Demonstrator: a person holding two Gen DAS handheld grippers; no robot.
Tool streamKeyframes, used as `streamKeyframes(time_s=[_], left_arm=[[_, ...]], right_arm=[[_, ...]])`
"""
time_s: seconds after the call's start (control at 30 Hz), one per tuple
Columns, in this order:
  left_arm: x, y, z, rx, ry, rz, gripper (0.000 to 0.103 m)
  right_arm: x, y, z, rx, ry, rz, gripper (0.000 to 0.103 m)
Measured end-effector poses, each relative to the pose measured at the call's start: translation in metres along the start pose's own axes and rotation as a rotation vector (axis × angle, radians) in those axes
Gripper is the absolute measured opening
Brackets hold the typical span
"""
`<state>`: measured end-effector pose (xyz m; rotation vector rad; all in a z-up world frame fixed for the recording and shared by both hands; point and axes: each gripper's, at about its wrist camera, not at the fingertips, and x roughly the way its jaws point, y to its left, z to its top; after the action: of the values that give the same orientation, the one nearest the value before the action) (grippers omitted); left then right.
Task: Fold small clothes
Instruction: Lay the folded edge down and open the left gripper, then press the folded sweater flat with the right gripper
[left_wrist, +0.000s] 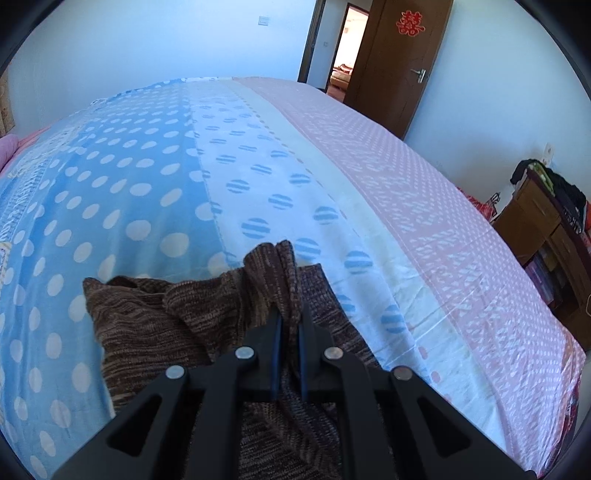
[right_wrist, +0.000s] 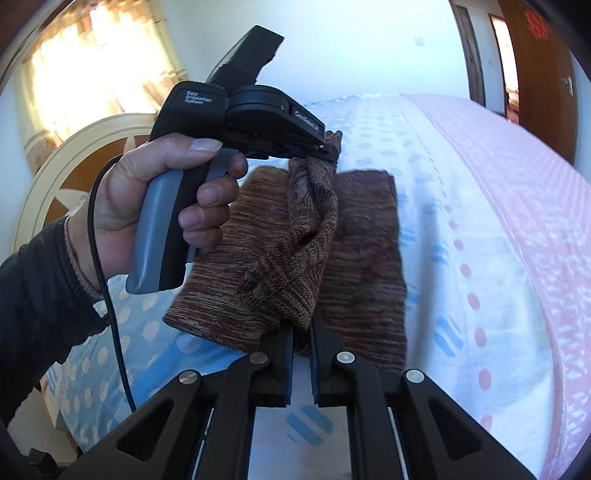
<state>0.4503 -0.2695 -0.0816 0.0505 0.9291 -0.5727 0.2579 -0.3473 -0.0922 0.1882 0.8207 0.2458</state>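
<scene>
Both pinching now: left gripper (left_wrist: 290, 325) and right gripper (right_wrist: 302, 334) clamped on the brown knit garment (right_wrist: 354, 236), lifted over the polka-dot bedspread (left_wrist: 155, 177) mid-bed.

Bed sheet (left_wrist: 258, 155) wide open past brown knit garment (left_wrist: 177, 317), nothing lying on it toward far edge. Door (left_wrist: 402, 62) and wall well beyond bed, no bother. Wooden cabinet (left_wrist: 543, 229) with clutter off bed's side, apart from it. Between the two tools tighter: left gripper (right_wrist: 328, 149), hand (right_wrist: 162, 192) and dangling cable (right_wrist: 110, 295) crowd space over garment's near left side. Headboard (right_wrist: 74, 162) behind hand.
</scene>
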Motion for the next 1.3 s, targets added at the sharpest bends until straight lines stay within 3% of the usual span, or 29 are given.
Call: streamKeyframes(time_s=[0.37,0.43,0.47,0.5,0.53,0.6,0.7,0.77,1.0,1.17,1.27,1.3], left_arm=[[0.018,-0.013,-0.003,-0.007,0.019,-0.004,0.014],[0.004,-0.012,-0.009,0.009,0.0,0.007,0.025],[-0.006,-0.009,-0.015,0.019,-0.024,0.021,0.041],[-0.014,-0.006,-0.02,0.023,-0.048,0.035,0.059],[-0.025,-0.001,-0.027,0.024,-0.078,0.054,0.065],[-0.05,0.014,-0.05,0.039,-0.134,0.087,0.069],[-0.064,0.034,-0.08,0.054,-0.14,0.158,0.069],[-0.066,0.051,-0.1,0.033,-0.129,0.17,0.069],[-0.057,0.082,-0.125,-0.098,-0.163,0.089,0.082],[-0.057,0.094,-0.132,-0.155,-0.182,0.051,0.094],[-0.053,0.103,-0.133,-0.199,-0.165,-0.001,0.095],[-0.052,0.106,-0.133,-0.213,-0.161,-0.016,0.095]], right_arm=[[0.014,-0.035,-0.009,0.104,0.073,-0.002,0.004],[0.013,-0.036,-0.008,0.09,0.078,0.009,0.004],[0.01,-0.035,-0.008,0.079,0.076,0.012,0.005],[0.007,-0.036,-0.008,0.069,0.073,-0.002,0.011],[0.003,-0.036,-0.009,0.062,0.068,-0.024,0.025],[-0.01,-0.04,-0.01,0.063,0.026,-0.061,0.041],[-0.031,-0.05,-0.002,0.102,-0.061,-0.107,0.041],[-0.036,-0.055,0.011,0.131,-0.111,-0.06,0.041],[0.026,-0.047,0.082,0.139,-0.055,0.016,0.041],[0.093,-0.053,0.127,0.14,0.062,-0.019,0.041],[0.13,-0.063,0.137,0.173,0.138,-0.018,0.041],[0.14,-0.064,0.136,0.179,0.168,-0.028,0.036]])
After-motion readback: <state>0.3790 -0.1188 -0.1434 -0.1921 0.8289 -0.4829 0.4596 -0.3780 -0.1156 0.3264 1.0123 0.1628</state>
